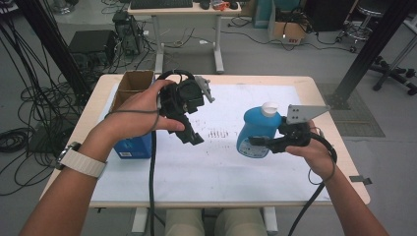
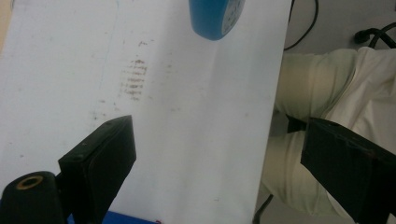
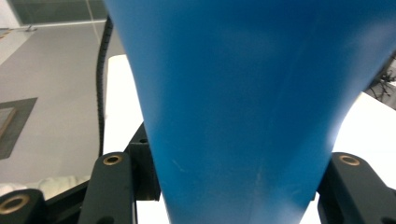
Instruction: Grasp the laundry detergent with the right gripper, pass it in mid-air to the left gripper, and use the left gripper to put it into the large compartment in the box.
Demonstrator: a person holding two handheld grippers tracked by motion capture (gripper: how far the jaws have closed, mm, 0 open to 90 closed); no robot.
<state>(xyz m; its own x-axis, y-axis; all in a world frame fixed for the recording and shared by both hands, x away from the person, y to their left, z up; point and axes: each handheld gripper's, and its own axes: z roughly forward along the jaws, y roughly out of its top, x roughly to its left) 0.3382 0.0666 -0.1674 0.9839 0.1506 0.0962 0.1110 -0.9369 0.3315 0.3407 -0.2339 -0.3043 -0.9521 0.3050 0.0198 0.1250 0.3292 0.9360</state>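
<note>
A blue bottle (image 1: 256, 129) with a white cap (image 1: 269, 108) is held over the right half of the white sheet (image 1: 216, 167), leaning a little. My right gripper (image 1: 263, 142) is shut on its lower body from the right. In the right gripper view the blue bottle (image 3: 243, 93) sits between both black jaws. My left gripper (image 1: 193, 136) hovers over the sheet's left-middle, pointing down and right, apart from the bottle. In the left gripper view my left gripper (image 2: 219, 140) stands wide open with nothing between its jaws, and the bottle's base (image 2: 215, 17) shows at the top.
An open cardboard box (image 1: 134, 84) stands at the table's back left, with a blue box (image 1: 133, 146) in front of it under my left wrist. Faint brown marks (image 1: 219, 132) stain the sheet's middle. The person's legs (image 2: 327, 93) lie past the table's near edge.
</note>
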